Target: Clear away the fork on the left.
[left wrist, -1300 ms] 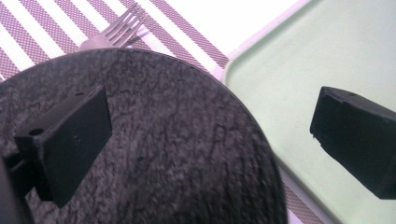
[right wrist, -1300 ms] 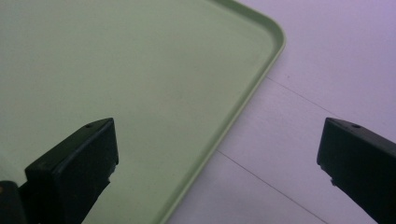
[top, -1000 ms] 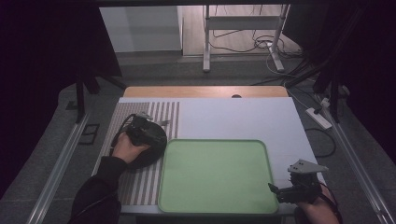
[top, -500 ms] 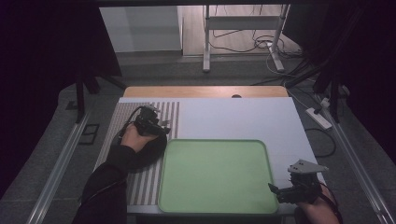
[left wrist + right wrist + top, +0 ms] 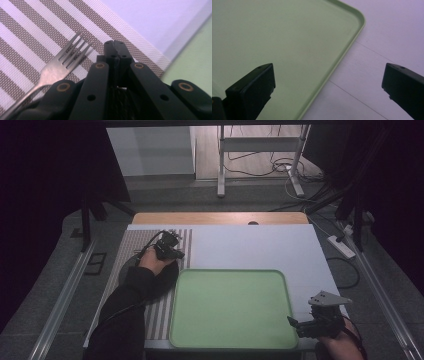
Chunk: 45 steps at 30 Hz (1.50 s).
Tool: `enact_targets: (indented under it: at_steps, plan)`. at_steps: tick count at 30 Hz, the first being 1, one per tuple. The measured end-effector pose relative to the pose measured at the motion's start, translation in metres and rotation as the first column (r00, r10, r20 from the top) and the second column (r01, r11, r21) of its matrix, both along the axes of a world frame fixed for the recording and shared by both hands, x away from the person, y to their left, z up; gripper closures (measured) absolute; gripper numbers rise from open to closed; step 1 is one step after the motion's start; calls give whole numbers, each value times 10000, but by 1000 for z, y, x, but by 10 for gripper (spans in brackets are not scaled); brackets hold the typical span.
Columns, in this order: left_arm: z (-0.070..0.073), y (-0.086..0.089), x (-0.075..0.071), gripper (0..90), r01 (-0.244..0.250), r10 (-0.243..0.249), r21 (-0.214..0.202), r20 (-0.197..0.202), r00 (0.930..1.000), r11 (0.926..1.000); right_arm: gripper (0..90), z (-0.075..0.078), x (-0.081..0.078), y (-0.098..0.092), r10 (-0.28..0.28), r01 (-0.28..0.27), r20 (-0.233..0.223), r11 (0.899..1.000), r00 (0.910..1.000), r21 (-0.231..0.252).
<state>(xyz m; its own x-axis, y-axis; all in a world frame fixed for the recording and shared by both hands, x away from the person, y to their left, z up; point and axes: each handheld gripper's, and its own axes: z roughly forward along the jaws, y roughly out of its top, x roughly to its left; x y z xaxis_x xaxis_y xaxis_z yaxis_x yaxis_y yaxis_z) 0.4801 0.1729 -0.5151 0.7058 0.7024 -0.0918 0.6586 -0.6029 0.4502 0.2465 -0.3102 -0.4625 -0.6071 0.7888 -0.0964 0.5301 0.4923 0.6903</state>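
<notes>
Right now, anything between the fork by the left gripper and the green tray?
Nothing visible. The fork lies on the striped placemat beside the shut left gripper; a bare strip of mat and white table separates it from the tray, whose surface looks empty.

The left gripper was matte black, its 2 jaws built from angular link bars fixed with brass-coloured rivets and small round holes. The right gripper had 2 blocky black jaws and carried a grey three-cornered plate on top. The person wore a long black sleeve on the left arm, and a black cable looped from that hand's gripper.
</notes>
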Motion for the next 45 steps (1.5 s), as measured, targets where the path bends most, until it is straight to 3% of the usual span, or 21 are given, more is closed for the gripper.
enact_targets:
  at_steps: [7,20,25,28,30,33,34,35,36,37,41,44,45]
  plan:
    - [-3,2,13,889,-226,226,86,76,9997,9997,0,0,0,0,8,-8,4,10000,10000,31]
    - [-7,30,40,889,-1259,1266,-237,307,9915,9918,0,0,0,0,24,-24,6,10000,10000,31]
    - [-7,35,42,888,-1171,1182,-508,196,9928,9918,0,0,0,0,26,-26,14,10000,10000,49]
    - [1,42,39,887,-1132,1162,-714,391,9925,9910,0,0,-1,0,23,-23,25,10000,10000,63]
    - [7,49,38,837,-1238,1290,-1056,443,9907,9867,0,0,-1,-1,28,-28,25,10000,10000,58]
    - [10,59,37,716,-1408,1465,-996,528,9878,9850,0,0,-1,0,31,-32,20,10000,10000,51]
    - [10,63,37,656,-1500,1553,-962,502,9866,9840,0,0,-1,0,36,-36,23,10000,10000,50]
    - [9,65,37,541,-1550,1598,-913,485,9860,9837,0,0,0,0,32,-32,10,10000,10000,49]
    - [8,68,37,478,-1614,1658,-832,484,9850,9834,0,0,0,0,40,-40,4,10000,10000,41]
    - [7,70,38,478,-1661,1697,-686,513,9841,9837,0,0,0,0,40,-40,4,10000,10000,41]
    - [7,79,44,229,-1986,1998,-388,319,9793,9793,0,0,0,0,54,-54,-2,10000,10000,-10]
    - [7,83,49,34,-2178,2175,199,162,9759,9758,0,0,0,0,59,-59,-7,10000,10000,-4]
    - [6,84,51,14,-2305,2304,308,79,9731,9726,0,0,0,0,60,-60,-6,10000,10000,-1]
